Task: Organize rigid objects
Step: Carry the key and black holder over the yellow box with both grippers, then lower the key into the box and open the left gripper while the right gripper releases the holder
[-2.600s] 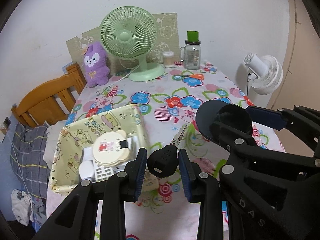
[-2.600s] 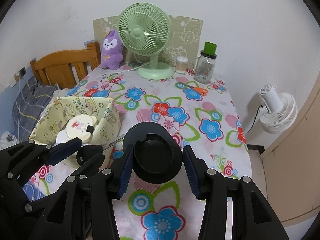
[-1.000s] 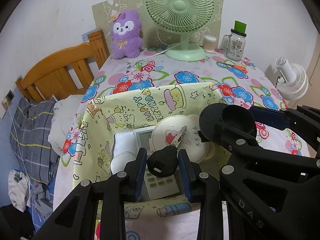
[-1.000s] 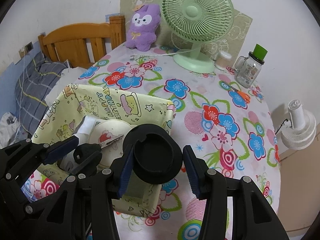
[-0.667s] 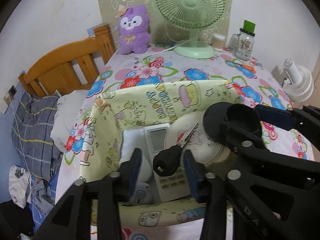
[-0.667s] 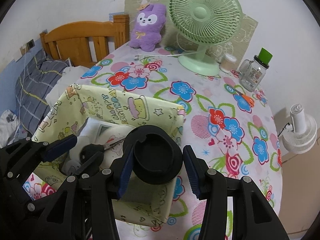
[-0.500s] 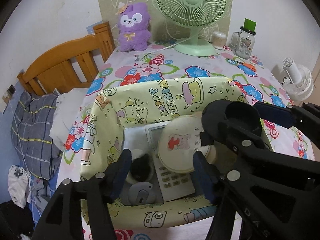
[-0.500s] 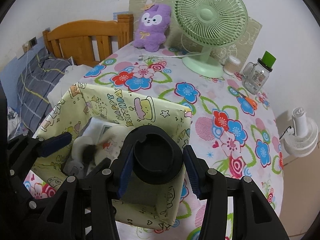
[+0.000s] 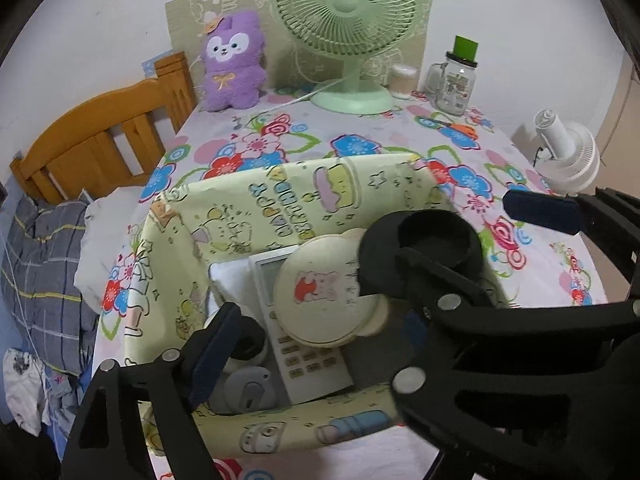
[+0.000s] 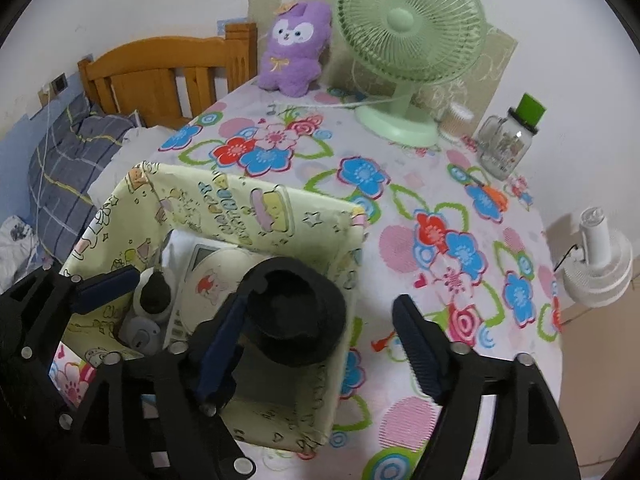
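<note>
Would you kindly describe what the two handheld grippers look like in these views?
Both the left gripper and the right gripper are matte black plastic frames with angular cut-outs and silver round screw heads at the joints. Their fingers carry ribbed dark blue pads. No cables, sleeves or hands are visible.

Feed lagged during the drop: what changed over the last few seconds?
Both tools moved from the table to over the box. The left tool has just been opening and let go of the key, now lying in the box. The right tool has just been opening too; the cap sits between its jaws, unclamped. Fan, plush and jar stayed.
</note>
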Tool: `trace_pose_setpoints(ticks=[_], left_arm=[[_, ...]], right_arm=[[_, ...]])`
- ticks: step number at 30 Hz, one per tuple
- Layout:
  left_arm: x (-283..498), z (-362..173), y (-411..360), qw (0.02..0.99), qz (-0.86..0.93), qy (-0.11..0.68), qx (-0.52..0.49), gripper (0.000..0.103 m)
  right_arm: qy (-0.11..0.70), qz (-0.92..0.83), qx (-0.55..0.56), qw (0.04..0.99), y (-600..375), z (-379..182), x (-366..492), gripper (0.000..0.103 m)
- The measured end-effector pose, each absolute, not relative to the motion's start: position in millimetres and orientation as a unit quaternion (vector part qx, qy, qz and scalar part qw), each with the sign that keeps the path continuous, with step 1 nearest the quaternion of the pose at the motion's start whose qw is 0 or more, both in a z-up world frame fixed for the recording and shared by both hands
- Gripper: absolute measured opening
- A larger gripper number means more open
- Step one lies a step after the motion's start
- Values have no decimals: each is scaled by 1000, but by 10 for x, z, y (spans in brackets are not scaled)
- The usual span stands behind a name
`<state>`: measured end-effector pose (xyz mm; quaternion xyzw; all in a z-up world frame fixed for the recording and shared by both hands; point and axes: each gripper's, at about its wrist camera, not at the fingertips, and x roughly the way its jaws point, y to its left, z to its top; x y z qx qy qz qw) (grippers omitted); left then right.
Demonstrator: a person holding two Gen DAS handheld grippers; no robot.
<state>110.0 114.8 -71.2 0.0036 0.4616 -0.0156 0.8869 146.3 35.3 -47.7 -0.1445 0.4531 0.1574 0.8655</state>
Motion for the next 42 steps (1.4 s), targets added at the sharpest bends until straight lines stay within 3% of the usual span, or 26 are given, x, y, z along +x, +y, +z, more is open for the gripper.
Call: trace_pose_setpoints(ticks=[13,42], left_arm=[[997,-582,803,896,-31,442,21,94],[625,-337,90,908,-41,415,38,95]], right_arm=[[448,138,-126,875,-30,-353,1361,87],[440,115,-59,889,-1029,-198,984,88]])
